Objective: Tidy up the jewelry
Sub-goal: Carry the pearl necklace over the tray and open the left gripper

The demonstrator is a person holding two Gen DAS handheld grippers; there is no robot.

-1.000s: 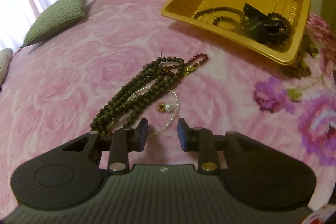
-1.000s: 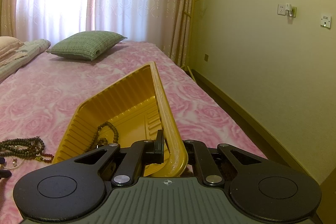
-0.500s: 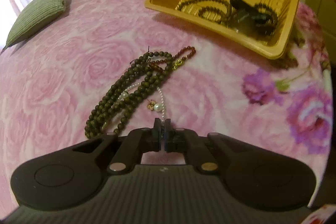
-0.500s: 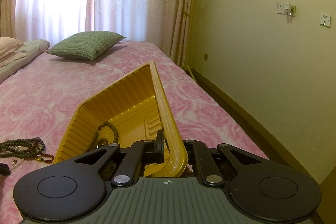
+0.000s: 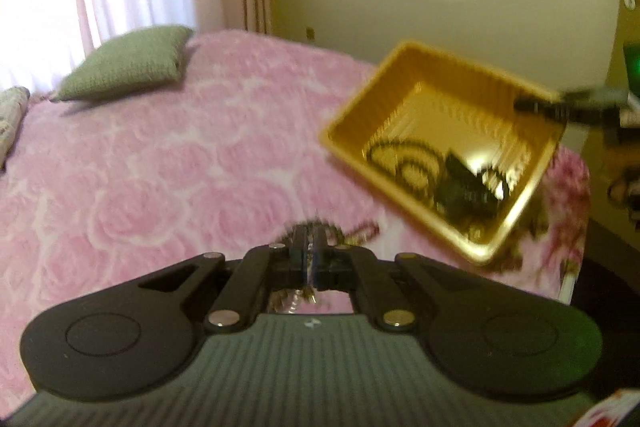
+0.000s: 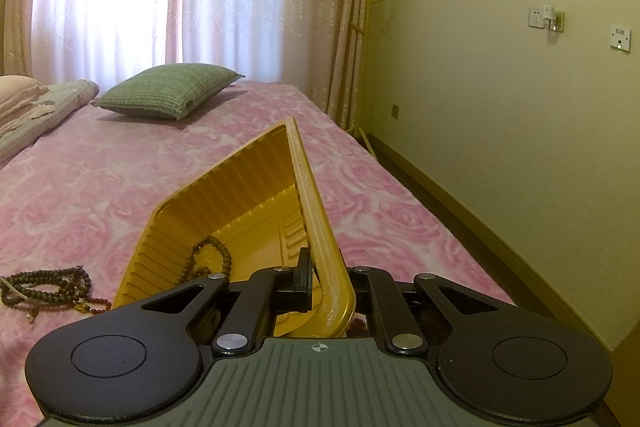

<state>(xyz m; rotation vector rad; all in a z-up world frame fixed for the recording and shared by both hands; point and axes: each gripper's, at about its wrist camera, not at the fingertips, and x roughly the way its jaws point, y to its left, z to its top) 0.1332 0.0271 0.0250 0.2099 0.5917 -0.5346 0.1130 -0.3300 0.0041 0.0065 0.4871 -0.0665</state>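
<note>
My left gripper (image 5: 310, 255) is shut on the white pearl bracelet (image 5: 294, 298), which hangs below the fingers. The dark bead necklaces (image 5: 332, 229) lie on the pink bedspread just beyond it, mostly hidden; they also show in the right wrist view (image 6: 48, 285). My right gripper (image 6: 324, 283) is shut on the rim of the yellow tray (image 6: 308, 195) and holds it tilted; the tray (image 5: 360, 115) holds a dark bead necklace (image 5: 404, 163) and black items (image 5: 464, 195). That necklace (image 6: 208, 259) shows in the right wrist view.
A green pillow (image 5: 128, 63) lies at the far left of the bed by the curtained window. The bed edge and a yellow wall with sockets (image 6: 546, 19) are on the right. Folded bedding (image 6: 36, 111) lies at the far left.
My left gripper closed on the pearl bracelet and has lifted and tilted up, so the bead pile dropped low in view. The right gripper still holds the tray.
</note>
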